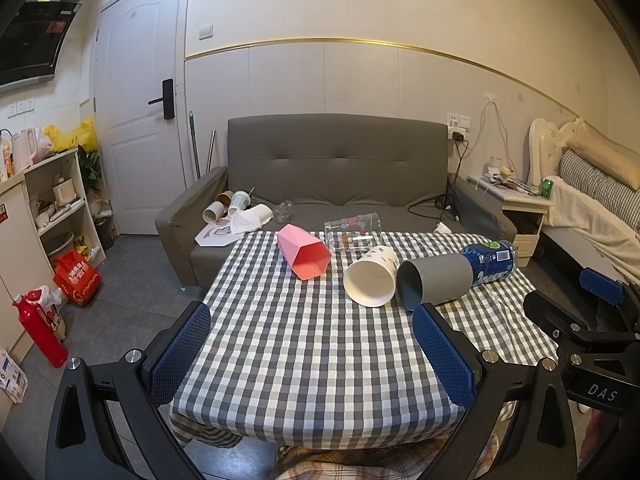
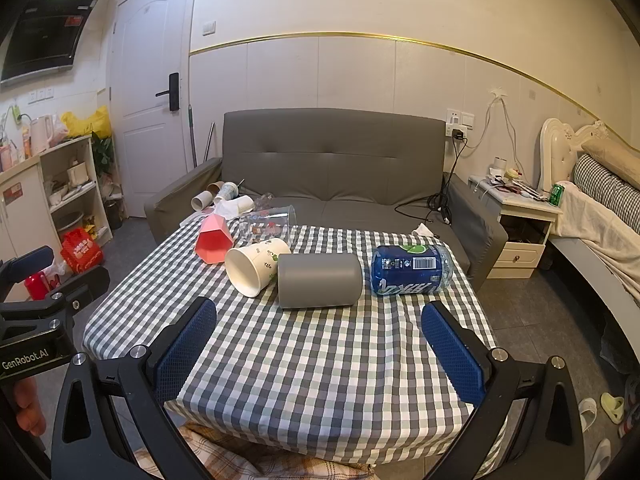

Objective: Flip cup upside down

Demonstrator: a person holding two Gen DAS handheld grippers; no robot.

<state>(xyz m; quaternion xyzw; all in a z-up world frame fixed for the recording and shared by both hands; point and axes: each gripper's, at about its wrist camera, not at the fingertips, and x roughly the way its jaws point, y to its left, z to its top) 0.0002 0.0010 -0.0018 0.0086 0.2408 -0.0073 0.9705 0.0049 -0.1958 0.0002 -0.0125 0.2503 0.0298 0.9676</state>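
Observation:
Several cups lie on their sides on the checked tablecloth (image 1: pixel 304 360): a pink faceted cup (image 1: pixel 304 252), a clear printed glass (image 1: pixel 352 232), a white paper cup (image 1: pixel 372 276), a grey cup (image 1: pixel 434 280) and a blue-labelled clear cup (image 1: pixel 490 262). In the right wrist view they are the pink cup (image 2: pixel 214 242), glass (image 2: pixel 268 226), paper cup (image 2: pixel 256 266), grey cup (image 2: pixel 320 280) and blue cup (image 2: pixel 412 270). My left gripper (image 1: pixel 312 352) is open and empty, short of the cups. My right gripper (image 2: pixel 320 348) is open and empty, in front of the grey cup.
A grey sofa (image 1: pixel 340 172) stands behind the table with paper cups and tissue (image 1: pixel 236 210) on its seat. A shelf unit (image 1: pixel 56 204) and red bottle (image 1: pixel 40 330) are at the left. A nightstand (image 2: pixel 520 220) and bed (image 2: pixel 600 216) are at the right.

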